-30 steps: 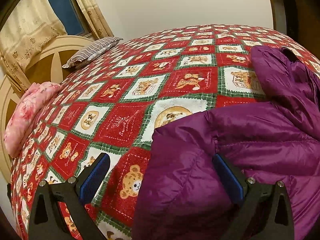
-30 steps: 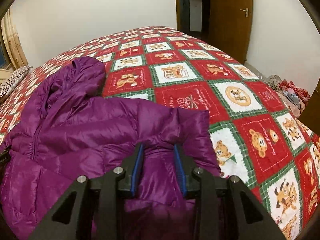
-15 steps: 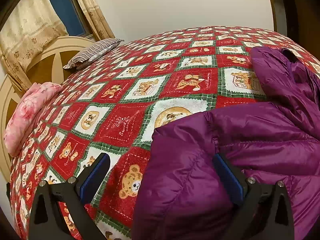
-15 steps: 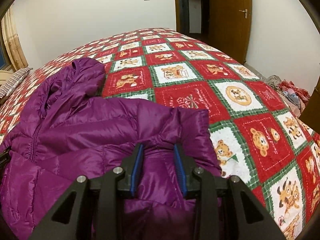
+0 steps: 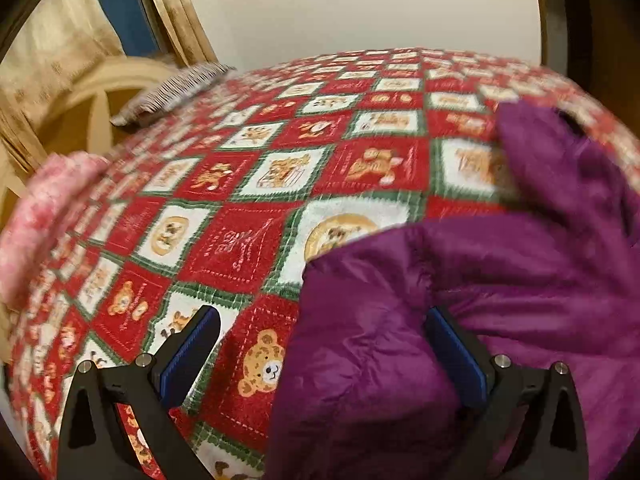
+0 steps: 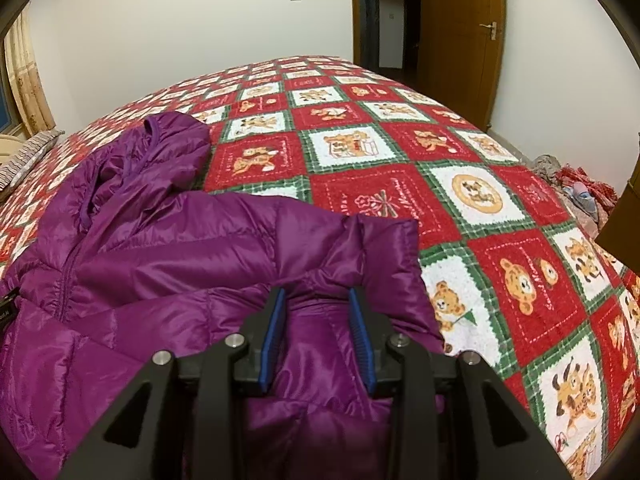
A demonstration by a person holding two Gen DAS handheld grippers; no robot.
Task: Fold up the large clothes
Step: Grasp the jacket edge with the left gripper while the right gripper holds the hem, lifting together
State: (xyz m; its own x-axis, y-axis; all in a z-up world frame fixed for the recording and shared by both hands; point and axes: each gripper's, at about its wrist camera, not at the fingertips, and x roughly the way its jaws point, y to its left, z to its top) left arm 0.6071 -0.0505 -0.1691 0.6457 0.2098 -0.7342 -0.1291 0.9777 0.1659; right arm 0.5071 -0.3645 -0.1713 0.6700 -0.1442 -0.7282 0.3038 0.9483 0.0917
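Observation:
A purple puffer jacket (image 6: 160, 248) lies spread on the bed's red, white and green bear quilt (image 6: 440, 152), hood (image 6: 172, 140) toward the far side. My right gripper (image 6: 317, 294) is low over the near folded part; its jaws are opening, with purple fabric lying loose between the blue pads (image 6: 274, 328). In the left wrist view the jacket (image 5: 520, 280) fills the right half. My left gripper (image 5: 320, 314) stands wide open over the jacket's left edge, one finger above the quilt (image 5: 240, 240) and the other against the purple fabric.
A striped pillow (image 5: 176, 88), a pink bundle (image 5: 44, 208) and the cream headboard (image 5: 92, 108) lie at the left end of the bed. A wooden door (image 6: 460, 20) and a pile of clothes on the floor (image 6: 576, 188) are beyond the right edge.
The right gripper's pads have spread apart and let the pinched fold of jacket relax. The left wrist view has gone blurred from a slight turn; the jacket stays in place.

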